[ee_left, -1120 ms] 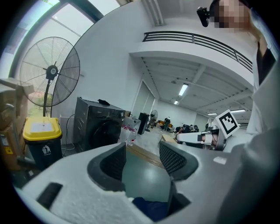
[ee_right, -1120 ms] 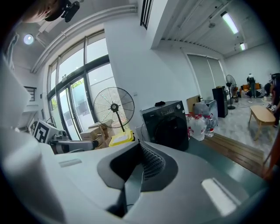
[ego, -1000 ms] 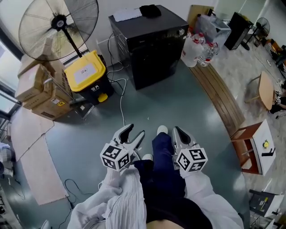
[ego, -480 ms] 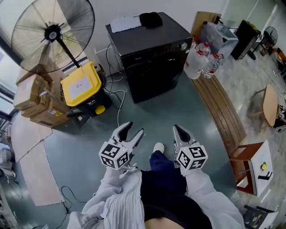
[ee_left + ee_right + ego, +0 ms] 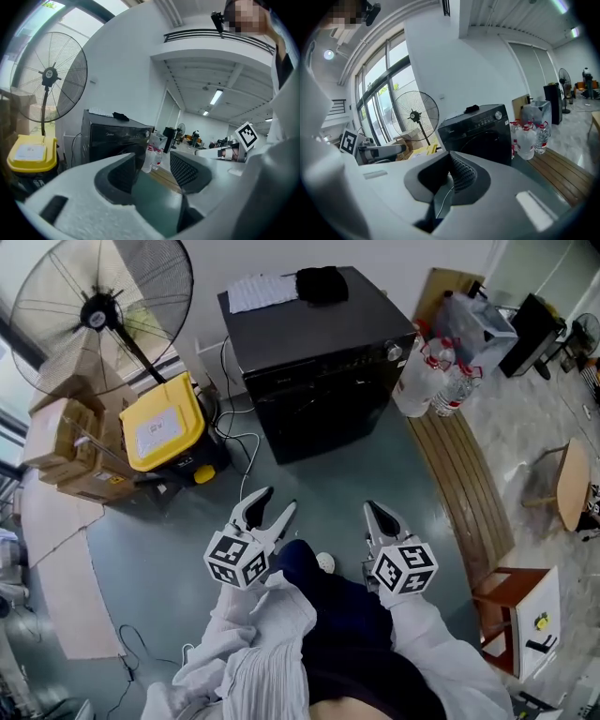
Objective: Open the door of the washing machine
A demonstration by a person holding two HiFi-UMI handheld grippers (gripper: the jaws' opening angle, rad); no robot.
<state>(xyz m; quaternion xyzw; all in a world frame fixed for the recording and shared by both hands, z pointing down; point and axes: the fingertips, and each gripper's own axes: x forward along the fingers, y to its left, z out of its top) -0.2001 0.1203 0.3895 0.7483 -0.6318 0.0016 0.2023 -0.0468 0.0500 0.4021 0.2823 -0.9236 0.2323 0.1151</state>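
The task is at the approach step. The black washing machine (image 5: 319, 343) stands at the far side of the floor (image 5: 375, 474) against the wall, well apart from both tools, and its door looks closed.

The left hand-held gripper (image 5: 275, 502) has its jaws spread, with only floor showing between them in the left gripper view. The right hand-held gripper (image 5: 378, 514) has its jaws drawn together on nothing. Both are held low in front of the person and point toward the machine.

By my judgement, the next move calls for stepping closer and bringing one gripper to the door's edge or handle on the front panel, probably the left, since it is already spread.

That handle is hard to find, because the front is dark and glossy. In the right gripper view the round door (image 5: 487, 140) shows only faintly below the control strip, and no handle or hinge side can be made out. The gripper's own body cuts off the machine's lower front there. In the head view the steep angle foreshortens the front.
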